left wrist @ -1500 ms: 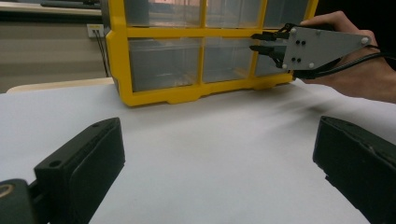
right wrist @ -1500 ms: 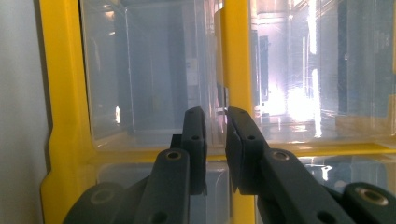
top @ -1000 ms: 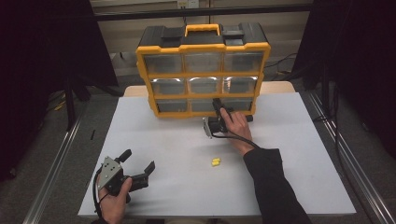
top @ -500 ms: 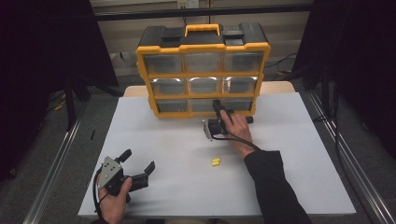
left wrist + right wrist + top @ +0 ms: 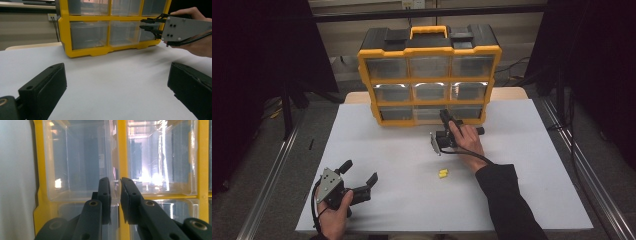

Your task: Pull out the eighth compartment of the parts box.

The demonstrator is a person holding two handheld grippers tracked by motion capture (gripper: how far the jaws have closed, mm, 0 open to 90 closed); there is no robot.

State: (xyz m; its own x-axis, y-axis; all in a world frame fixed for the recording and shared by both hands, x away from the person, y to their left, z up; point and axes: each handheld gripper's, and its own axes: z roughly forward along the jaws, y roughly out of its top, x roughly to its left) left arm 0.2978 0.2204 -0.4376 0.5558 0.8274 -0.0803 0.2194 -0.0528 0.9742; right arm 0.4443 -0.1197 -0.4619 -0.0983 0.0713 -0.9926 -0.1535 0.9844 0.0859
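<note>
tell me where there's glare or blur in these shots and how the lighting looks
High view: dim room, dark sides, the white table the brightest area, with glare streaks on the middle drawers of the organizer. Left gripper view: its own tongs loom soft and out of focus, while the organizer is sharper. Right gripper view: strong reflections and a bright hotspot on the clear drawer; the view is turned sideways.

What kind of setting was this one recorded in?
Probably a lab or workshop recording bench: a white-topped table ringed by black curtains, metal floor rails, and a yellow drawer organizer.
</note>
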